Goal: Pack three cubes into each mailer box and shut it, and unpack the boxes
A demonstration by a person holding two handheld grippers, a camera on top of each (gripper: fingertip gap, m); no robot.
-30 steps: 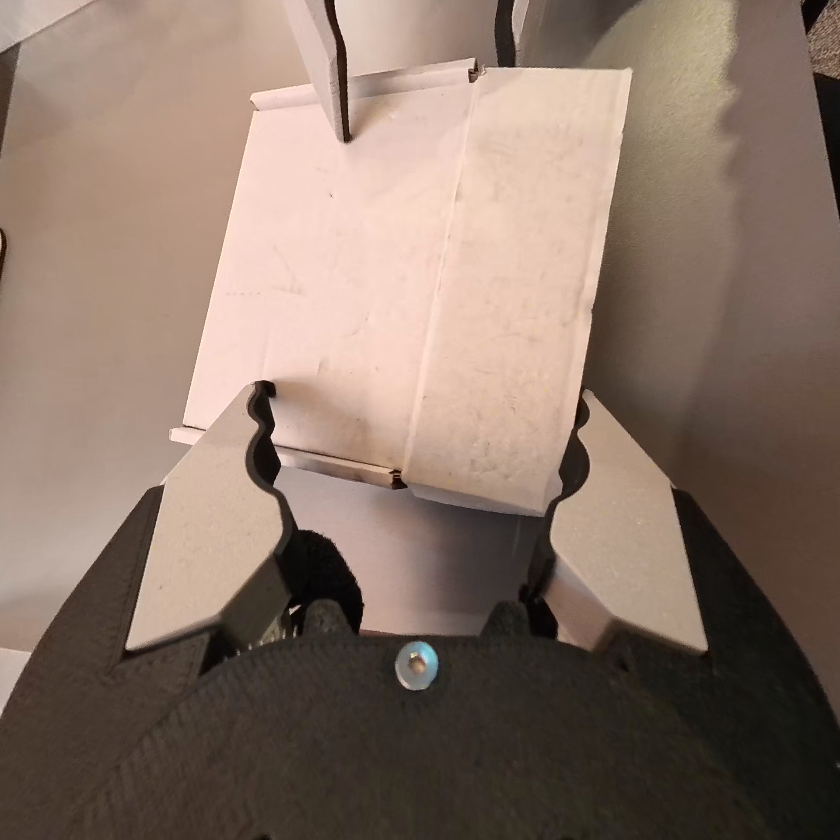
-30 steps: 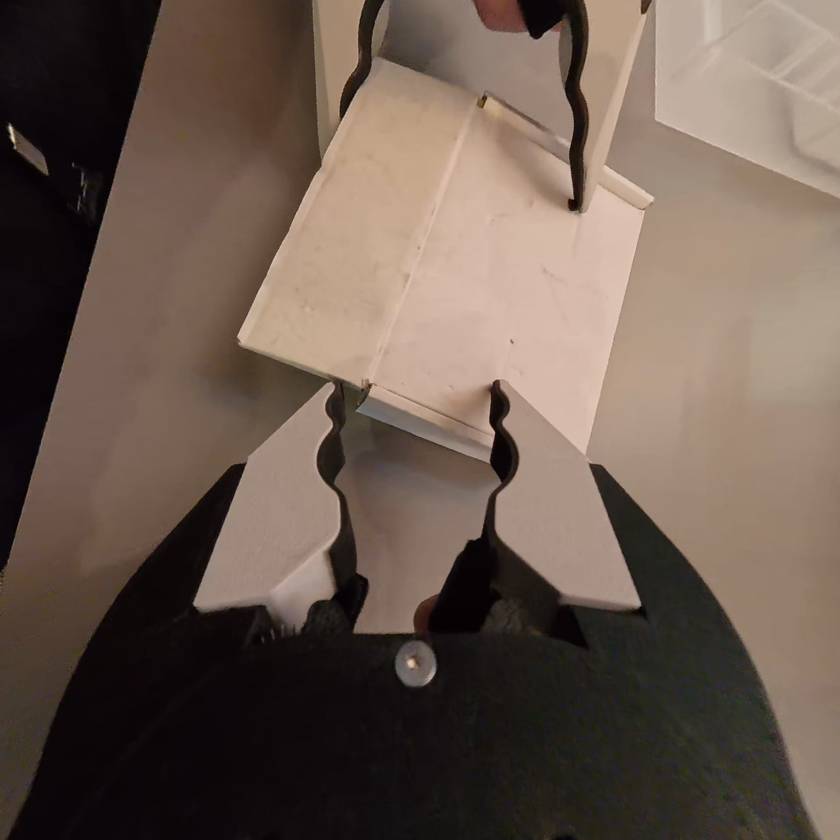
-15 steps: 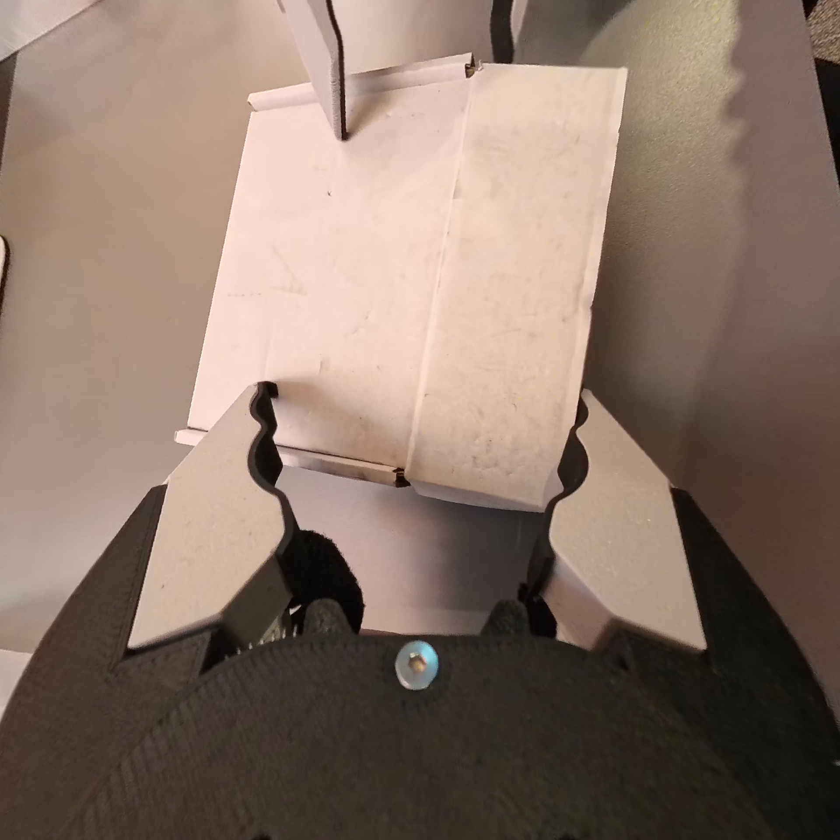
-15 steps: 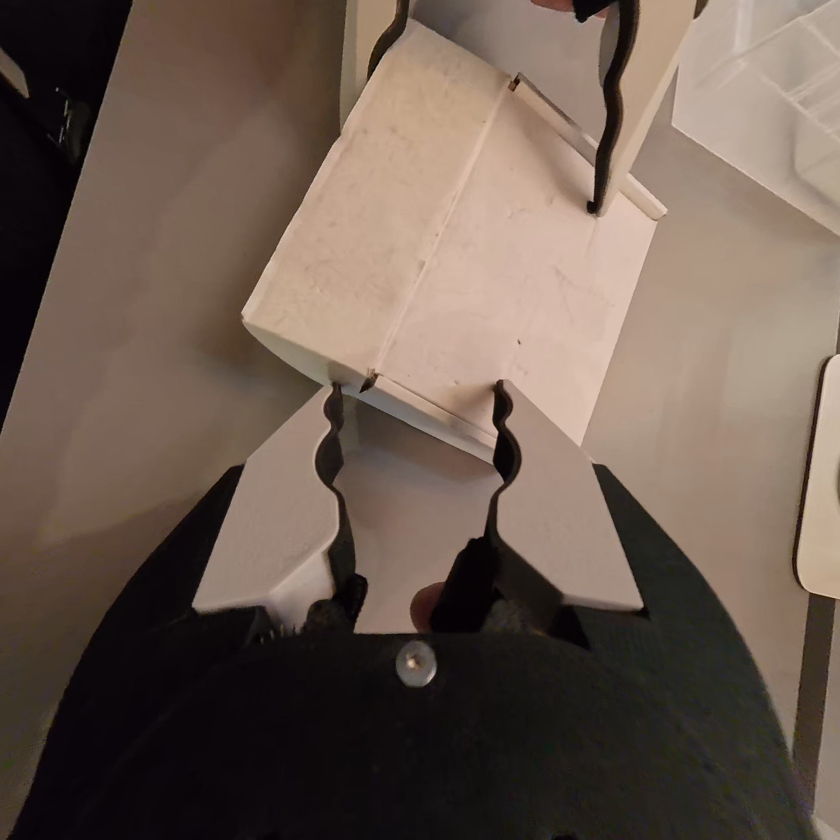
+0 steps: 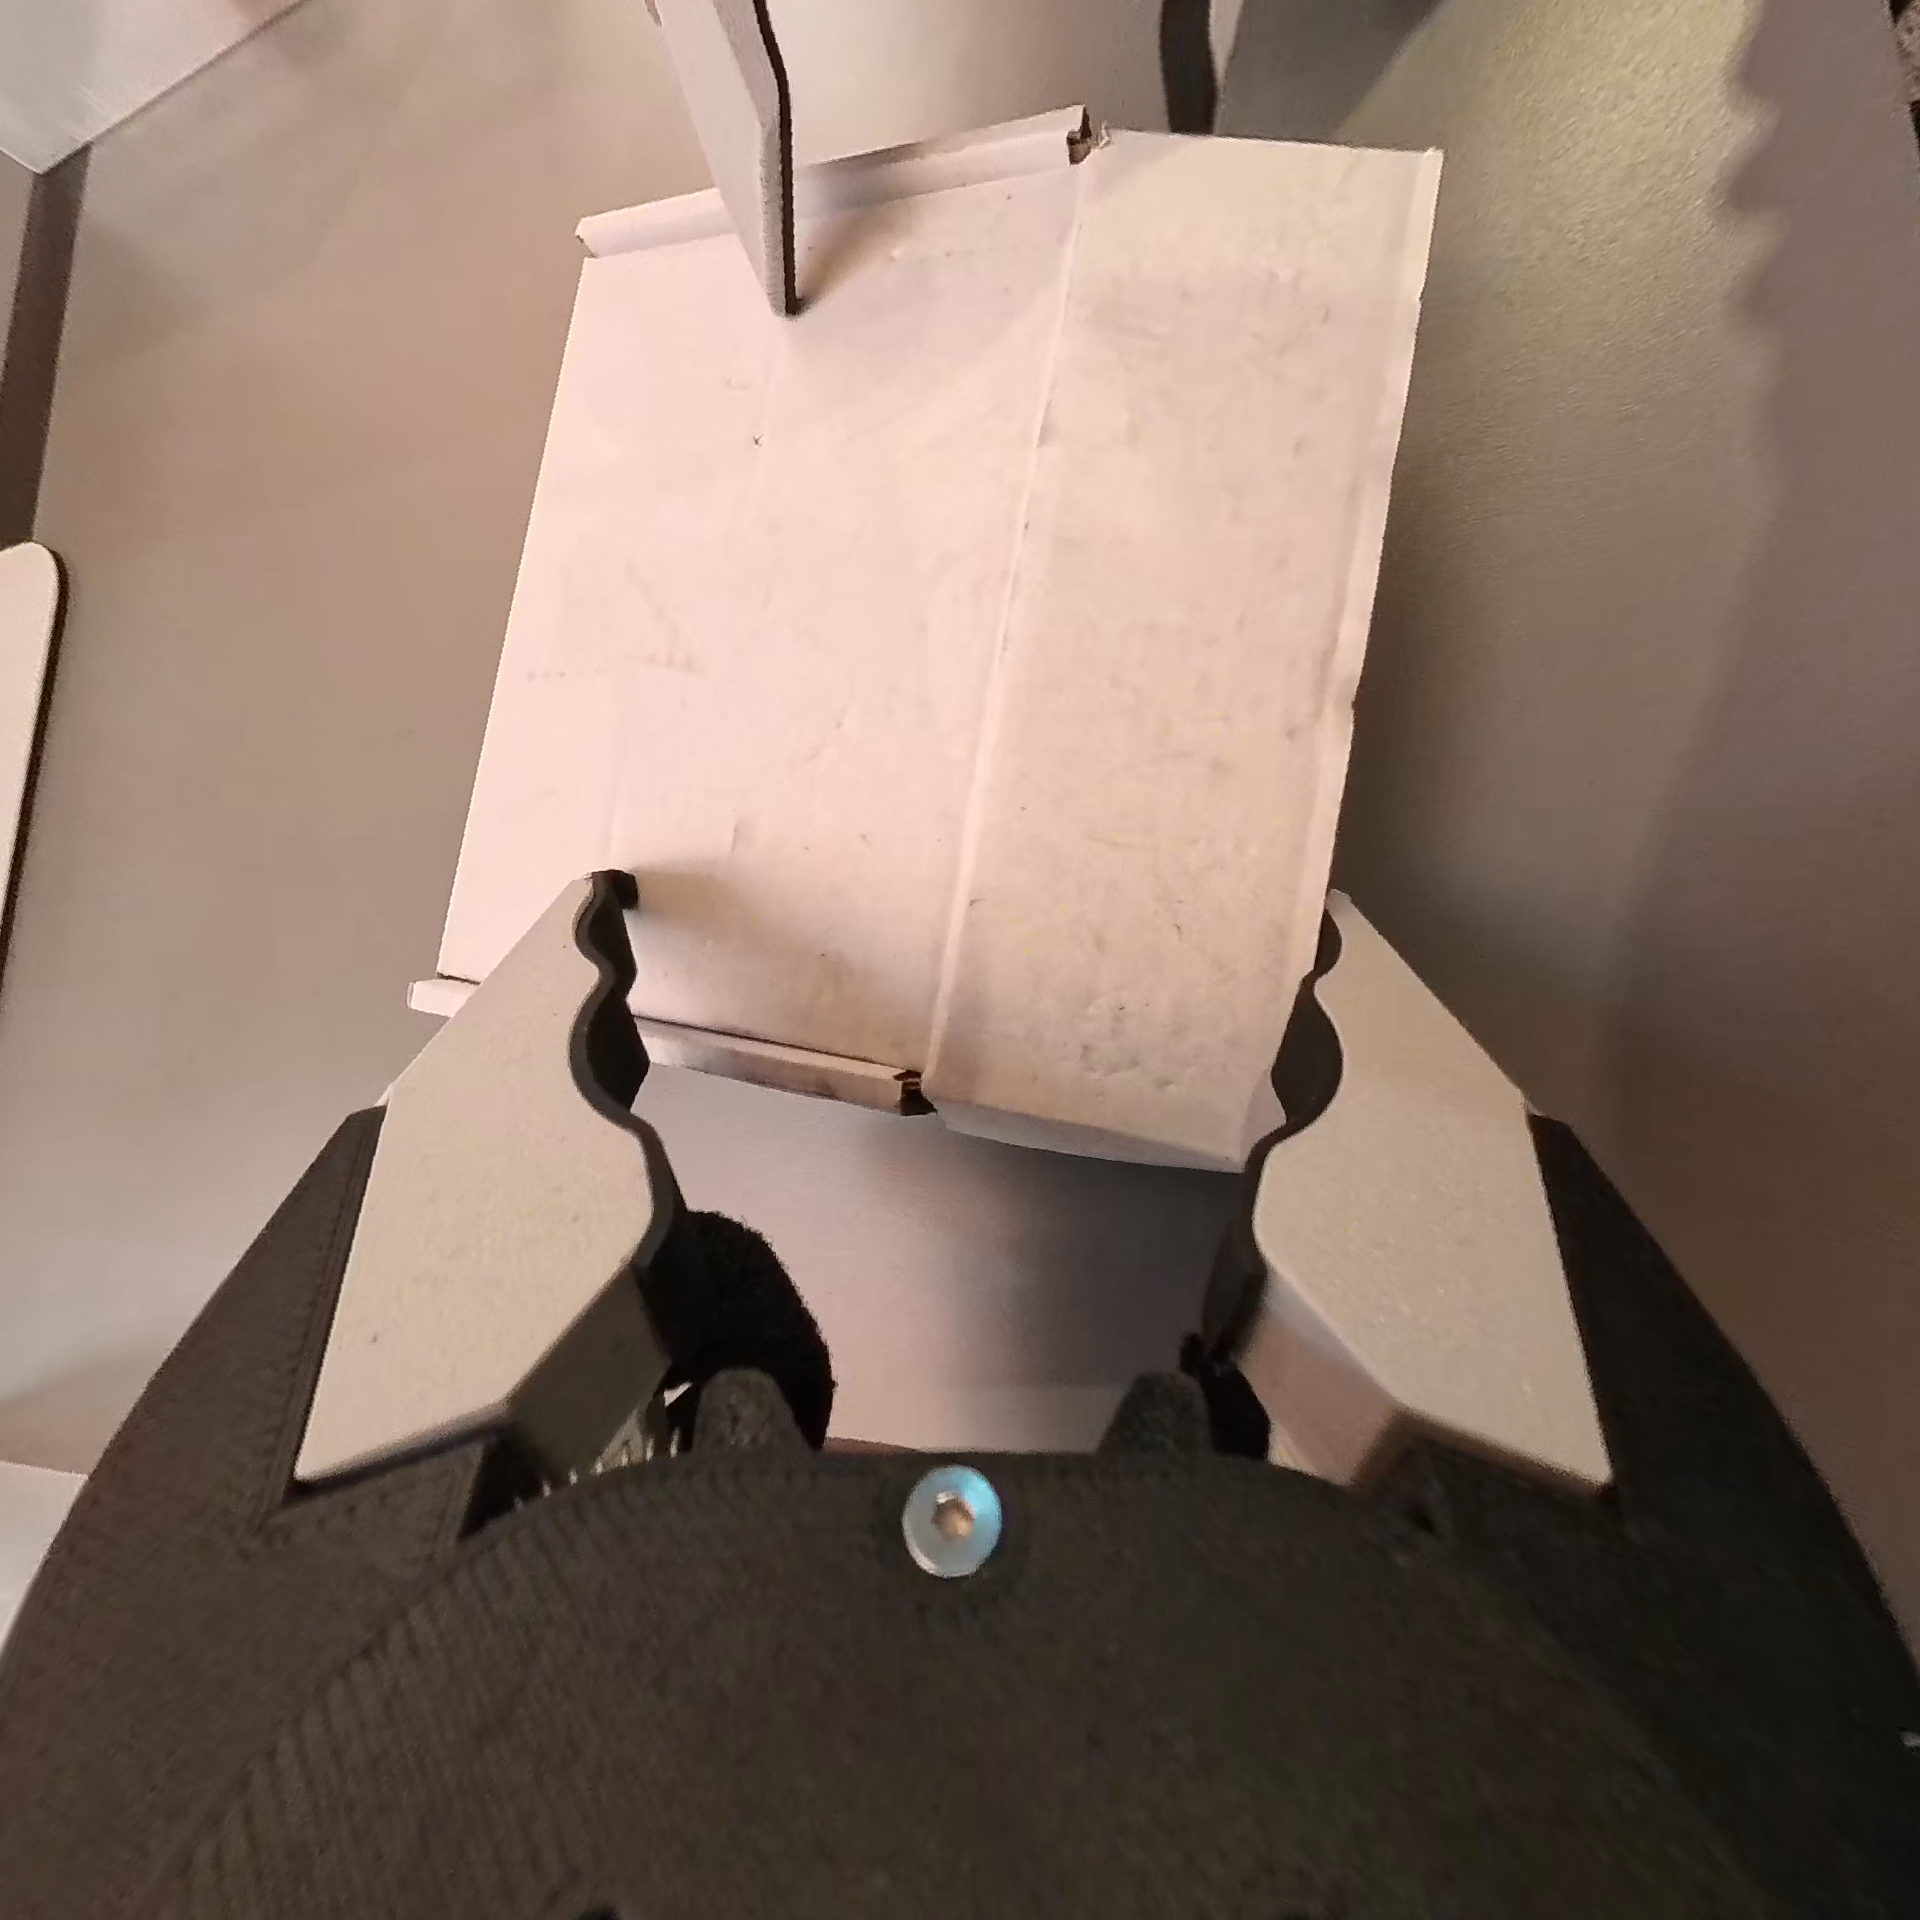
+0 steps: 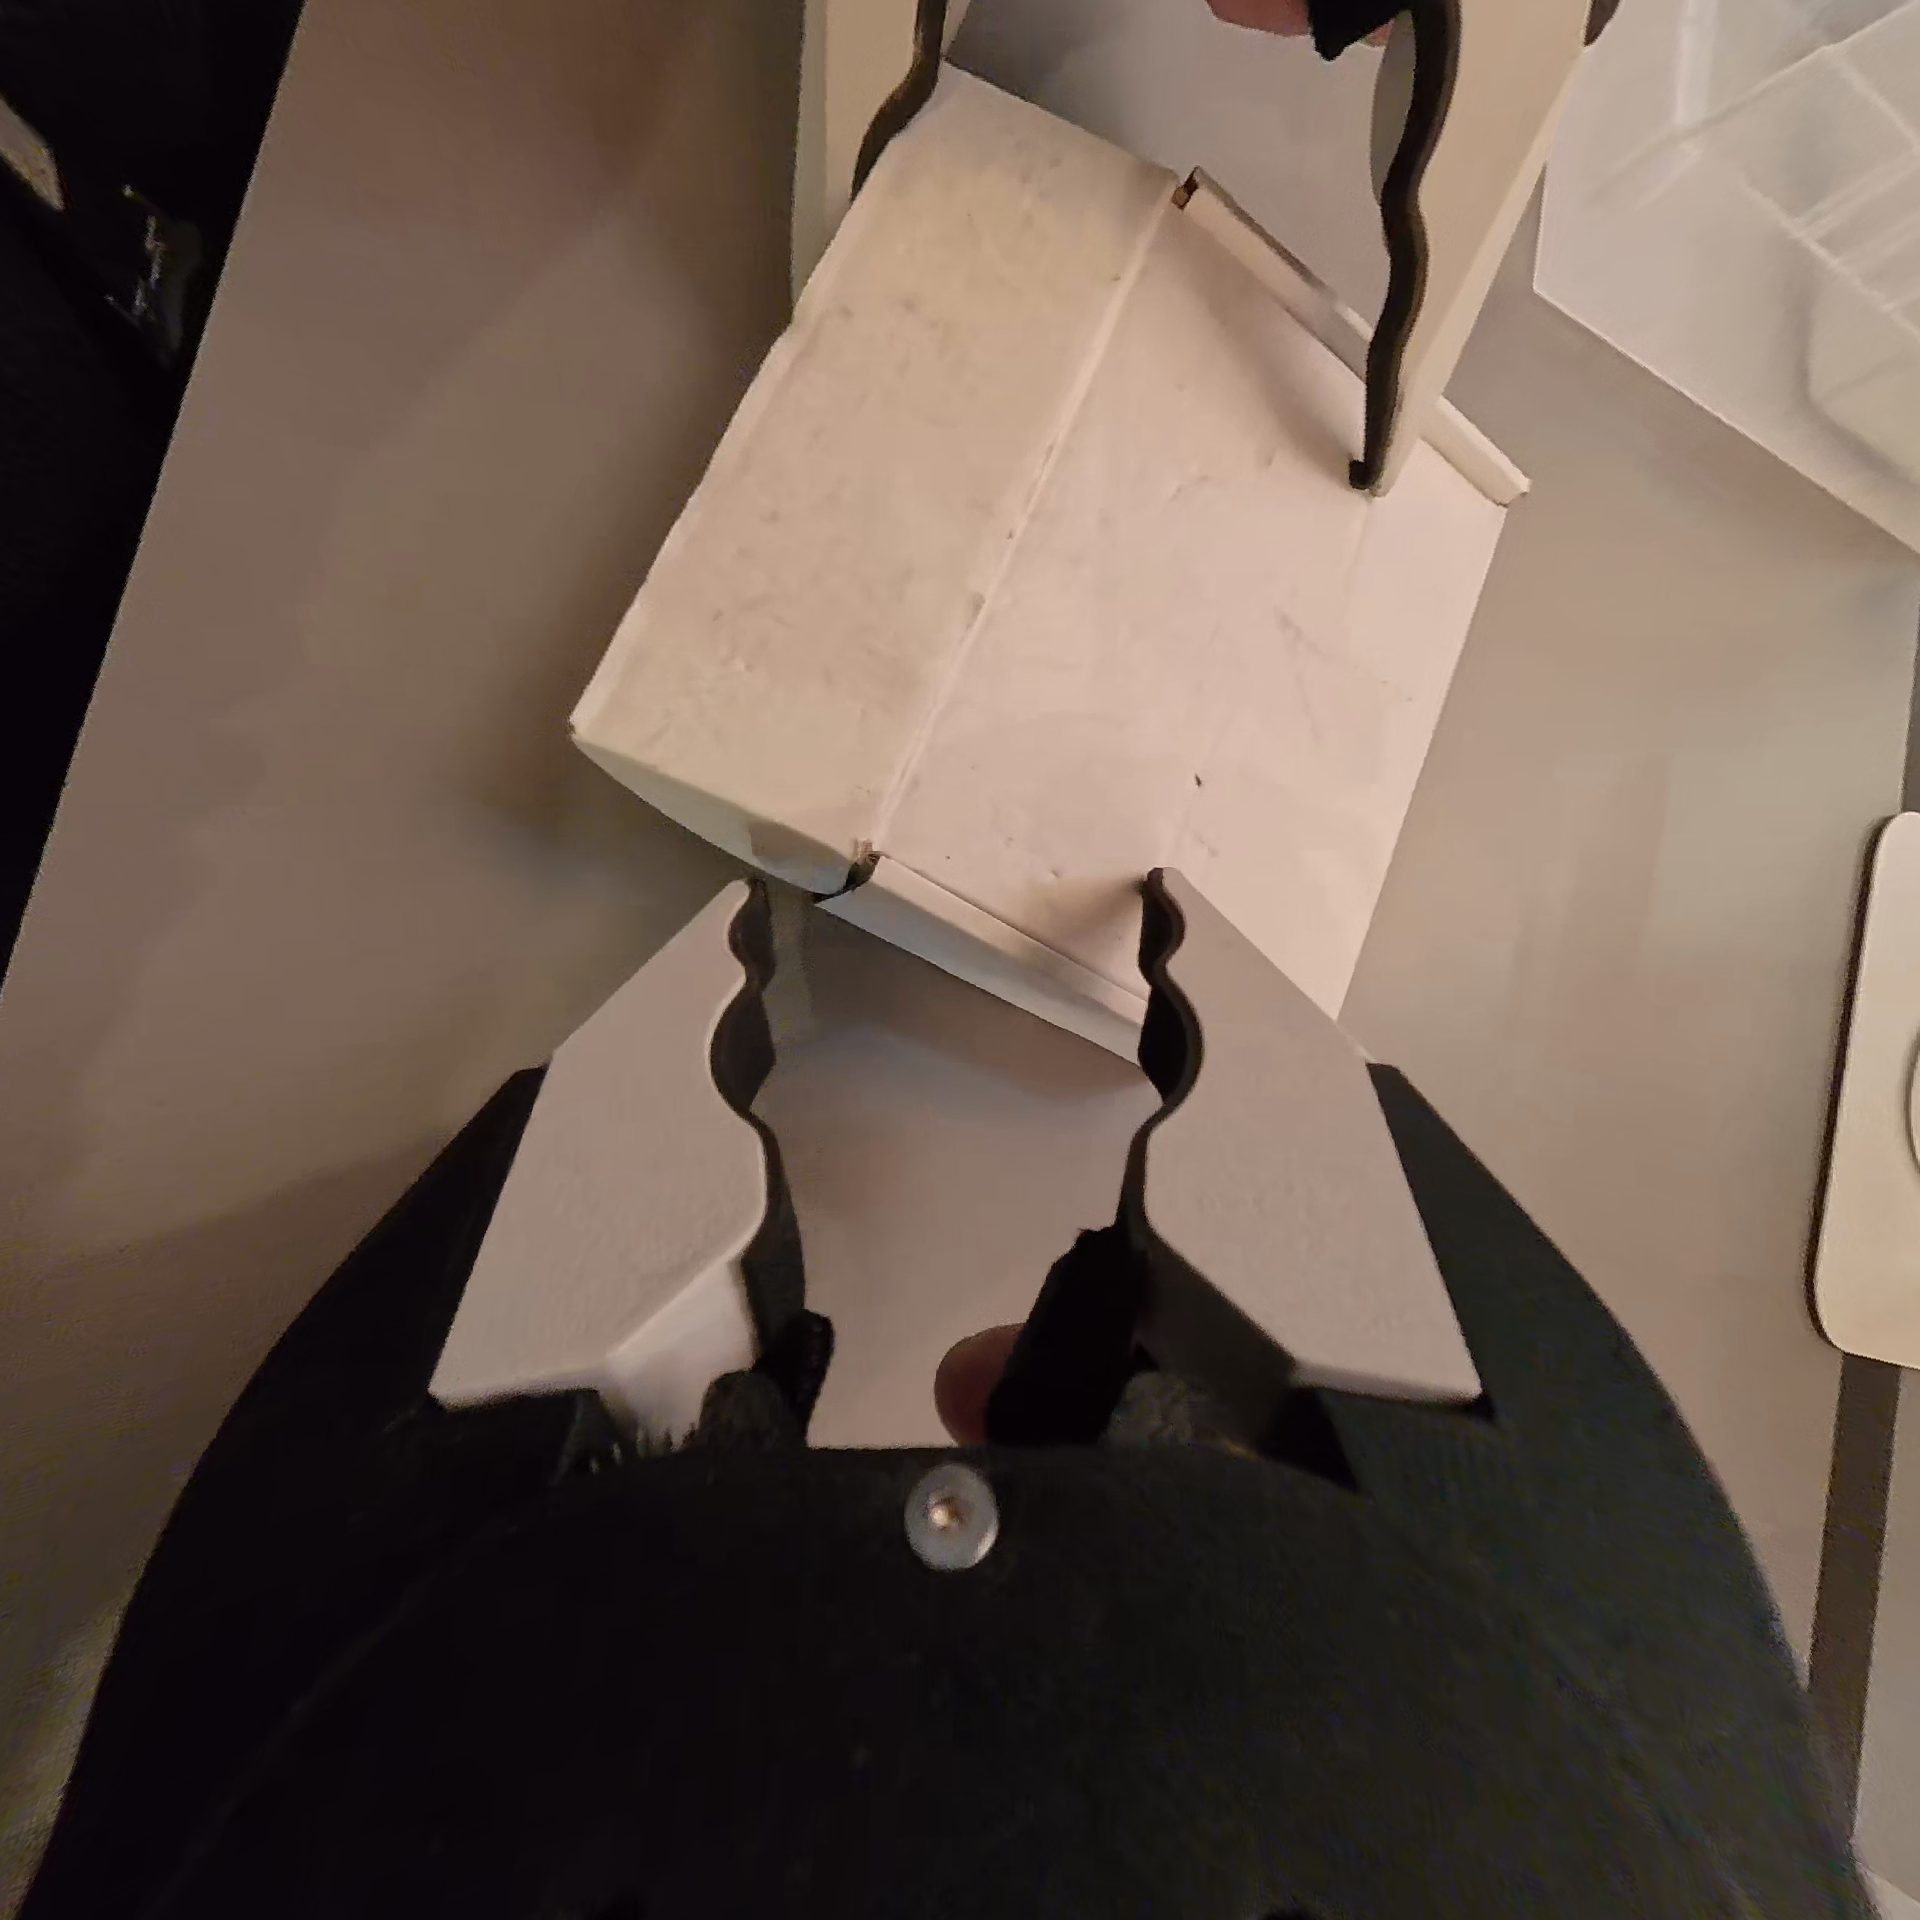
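A white mailer box lies on the grey table with its lid down. Its front flap bends down over the box's right side. My left gripper is open wide and straddles the near end of the box, with one fingertip on the lid. In the right wrist view the box lies ahead. My right gripper is open at its near end, with its right fingertip on the lid. The left gripper's fingers stand at the far end. No cubes are in view.
A translucent plastic bin stands to the right of the box. A white board with rounded corners lies at the right edge and also shows in the left wrist view. The table's edge runs along the left.
The front flap has bent further down over the box's side. The right wrist view has shifted, so the white board now shows at its right edge. Both grippers stay open.
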